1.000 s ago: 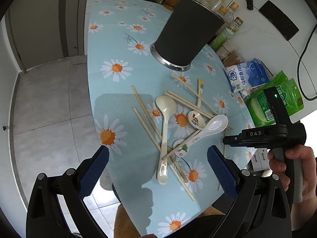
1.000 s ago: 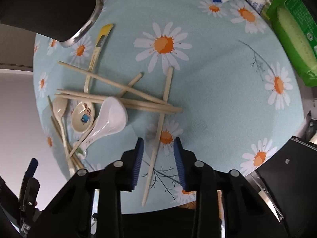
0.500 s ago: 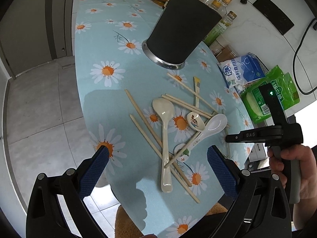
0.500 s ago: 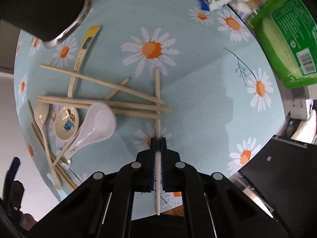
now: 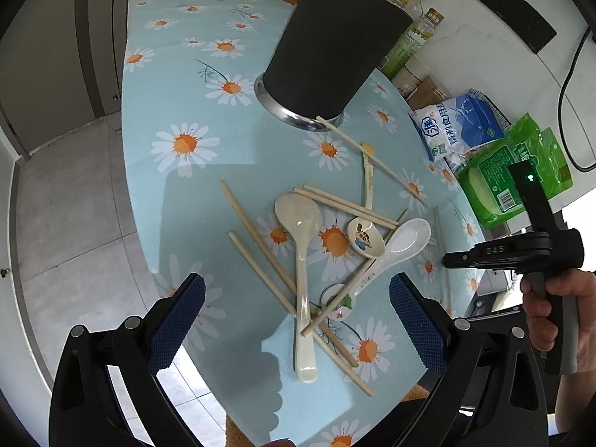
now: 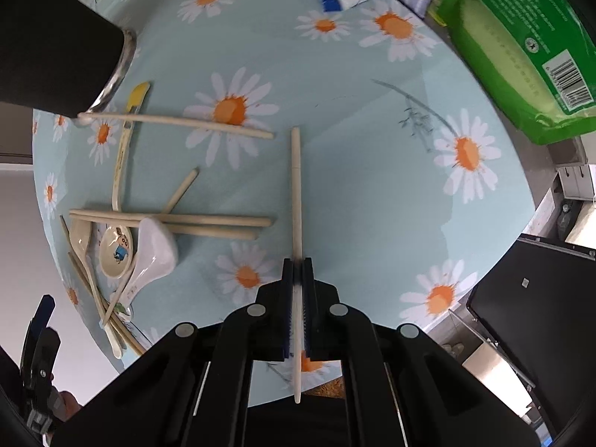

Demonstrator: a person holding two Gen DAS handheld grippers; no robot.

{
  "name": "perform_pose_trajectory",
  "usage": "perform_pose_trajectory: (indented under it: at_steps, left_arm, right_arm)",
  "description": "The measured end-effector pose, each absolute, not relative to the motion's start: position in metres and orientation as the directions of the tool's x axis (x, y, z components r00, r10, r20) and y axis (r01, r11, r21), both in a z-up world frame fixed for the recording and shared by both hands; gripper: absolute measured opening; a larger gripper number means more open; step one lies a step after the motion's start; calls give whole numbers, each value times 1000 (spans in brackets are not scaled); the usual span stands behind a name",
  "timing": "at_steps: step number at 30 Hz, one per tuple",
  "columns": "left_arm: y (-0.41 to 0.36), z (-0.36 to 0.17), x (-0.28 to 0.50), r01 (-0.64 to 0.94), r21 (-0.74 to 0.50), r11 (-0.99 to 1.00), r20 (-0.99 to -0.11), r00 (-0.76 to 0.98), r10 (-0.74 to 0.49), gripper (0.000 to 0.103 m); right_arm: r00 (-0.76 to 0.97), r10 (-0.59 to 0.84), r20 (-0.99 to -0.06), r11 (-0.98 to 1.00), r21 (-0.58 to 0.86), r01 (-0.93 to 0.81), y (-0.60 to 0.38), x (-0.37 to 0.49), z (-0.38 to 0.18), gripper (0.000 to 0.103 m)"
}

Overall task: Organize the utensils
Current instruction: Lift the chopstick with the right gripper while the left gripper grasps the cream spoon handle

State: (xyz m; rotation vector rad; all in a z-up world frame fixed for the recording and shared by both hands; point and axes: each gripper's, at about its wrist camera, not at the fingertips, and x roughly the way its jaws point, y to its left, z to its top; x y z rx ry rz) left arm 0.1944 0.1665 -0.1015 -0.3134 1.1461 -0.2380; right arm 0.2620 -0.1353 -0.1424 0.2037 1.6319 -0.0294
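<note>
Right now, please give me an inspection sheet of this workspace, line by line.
Surface: daisy-print tablecloth, blue.
Job's things: black utensil holder; loose chopsticks; three spoons in a heap.
Clutter: green packet, salt bag, bottles.
Grippers: right gripper shut on one chopstick; left gripper open, holding nothing.
Cables: black cable on counter.
Surroundings: tiled floor.

Wood chopsticks [image 6: 296,193], glossy ceramic spoons [image 5: 303,246], matt holder [image 5: 335,48].
</note>
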Motion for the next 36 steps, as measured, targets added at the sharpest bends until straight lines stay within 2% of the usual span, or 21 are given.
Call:
perform_pose_trajectory:
  at_steps: [8, 10, 11, 13, 18, 23, 31, 34, 36]
  left_arm:
    - [151, -106, 209, 18, -288, 957, -887, 372, -274, 95]
    - [143, -106, 215, 34, -259, 965, -898, 359, -254, 88]
    - [138, -108, 219, 39, -240, 970, -908, 346, -238, 81]
    - [129, -111, 225, 52, -215, 975, -923, 314, -221, 77]
    - [110, -121, 234, 82, -163, 983, -954, 243, -178, 51]
    - [100, -129, 239, 86, -120, 989, -975, 178, -134, 36]
    - [101, -137, 249, 27, -58, 998, -988, 140, -61, 36]
    - [103, -139, 253, 10, -69, 998, -989, 132, -70, 30]
    - [103, -139, 255, 8, -78, 997, -989, 128, -79, 21]
  right_arm:
    - [-26, 200, -979, 975, 197, 101, -170, 281, -128, 5]
    - [-22, 220, -975, 972, 218, 86, -175, 291, -124, 5]
    - [-21, 232, -972, 970, 230, 77, -178, 295, -123, 5]
    - [-21, 255, -967, 966, 253, 59, -185, 301, -121, 5]
    - [-17, 306, -952, 952, 305, 25, -203, 309, -105, 5]
    - [-20, 341, -940, 940, 341, -5, -218, 314, -96, 5]
    - [-38, 380, -924, 924, 381, -41, -229, 325, -97, 5]
    - [-43, 389, -920, 919, 391, -52, -225, 329, -100, 5]
    - [-48, 396, -917, 915, 398, -62, -226, 331, -99, 5]
